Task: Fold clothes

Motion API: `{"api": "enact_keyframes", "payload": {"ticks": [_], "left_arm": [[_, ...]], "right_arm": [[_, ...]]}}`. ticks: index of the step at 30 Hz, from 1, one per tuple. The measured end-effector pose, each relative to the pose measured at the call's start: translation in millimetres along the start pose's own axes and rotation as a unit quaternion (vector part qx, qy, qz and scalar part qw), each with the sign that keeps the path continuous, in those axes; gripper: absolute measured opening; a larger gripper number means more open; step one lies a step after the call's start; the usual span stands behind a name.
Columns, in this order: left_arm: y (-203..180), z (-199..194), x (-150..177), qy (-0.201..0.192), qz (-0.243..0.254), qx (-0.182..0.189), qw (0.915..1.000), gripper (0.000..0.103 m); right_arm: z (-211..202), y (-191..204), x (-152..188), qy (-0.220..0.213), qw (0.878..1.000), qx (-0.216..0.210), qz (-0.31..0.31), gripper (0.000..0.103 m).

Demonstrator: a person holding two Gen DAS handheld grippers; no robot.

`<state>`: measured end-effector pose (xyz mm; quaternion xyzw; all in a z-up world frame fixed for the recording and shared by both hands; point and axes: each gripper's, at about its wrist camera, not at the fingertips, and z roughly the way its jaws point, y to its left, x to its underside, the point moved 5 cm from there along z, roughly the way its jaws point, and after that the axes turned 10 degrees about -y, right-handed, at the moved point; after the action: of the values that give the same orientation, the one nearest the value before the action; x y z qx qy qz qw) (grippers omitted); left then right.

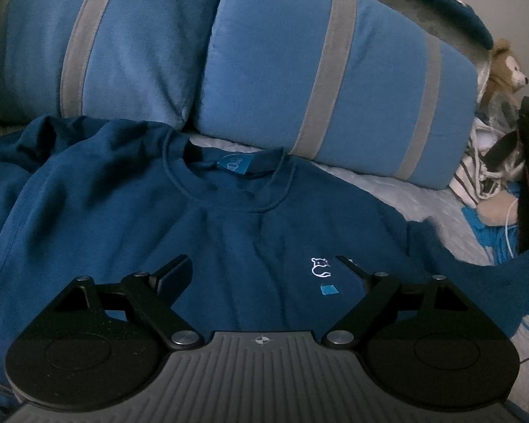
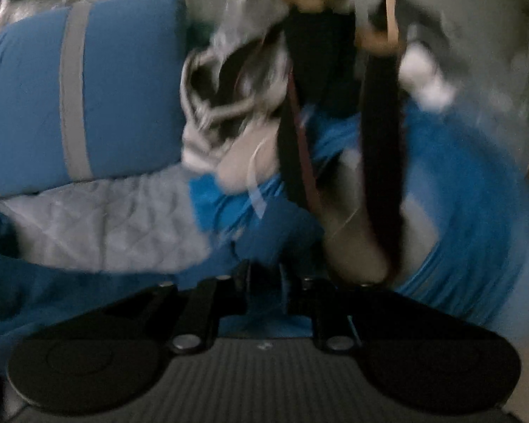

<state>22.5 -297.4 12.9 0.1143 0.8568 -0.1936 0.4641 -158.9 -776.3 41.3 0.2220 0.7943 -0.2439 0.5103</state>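
At the far left of the left wrist view, one sleeve of the dark blue sweatshirt [image 1: 229, 232] bunches in loose folds against the two striped blue pillows [image 1: 335, 81] at the head of the bed [image 1: 437, 218]. The body of the garment lies front up on the quilted cover, round collar toward the pillows and hem toward the camera, so its long axis runs straight away from the left tongs [image 1: 261, 268]. Those tongs are spread wide with nothing between them, hovering over the chest, the small white emblem [image 1: 320, 267] just inside the right-hand finger. Further right the other sleeve trails off toward the bed's edge, where a heap of striped cloth, straps and a plush lion [image 1: 506, 67] sits. The right wrist view is heavily smeared by motion; the right tongs [image 2: 266, 282] are drawn close together and dark blue fabric shows in the narrow gap, but I cannot tell whether they actually pinch it. They sit at the garment's right edge, so this hand seems nearer that sleeve, while the left is centred on the torso. Flat body with loose sleeves fits a garment laid out for folding or one mid-fold.
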Motion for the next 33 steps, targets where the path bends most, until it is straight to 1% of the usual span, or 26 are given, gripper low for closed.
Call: {"api": "enact_keyframes", "payload": {"ticks": [3,5,12,25,33], "left_arm": [[2,0,0,0.000,-0.003,-0.002,1.0000,0.086],[0,0,0,0.000,-0.004,-0.004,1.0000,0.086],[0,0,1,-0.001,-0.003,-0.004,1.0000,0.086],[3,-1,1,0.000,-0.006,-0.002,1.0000,0.086],[4,-1,1,-0.001,-0.007,-0.003,1.0000,0.086]], "right_arm": [[-4,-19,-10,-0.025,0.998,0.034,-0.038,0.016],[-6,-32,-12,-0.033,0.997,0.053,-0.054,0.016],[-9,-74,-8,-0.028,0.993,0.092,-0.065,0.016],[-12,-107,19,0.012,0.992,0.126,0.000,0.014],[-14,-113,27,0.025,0.988,0.154,0.006,0.014]]}}
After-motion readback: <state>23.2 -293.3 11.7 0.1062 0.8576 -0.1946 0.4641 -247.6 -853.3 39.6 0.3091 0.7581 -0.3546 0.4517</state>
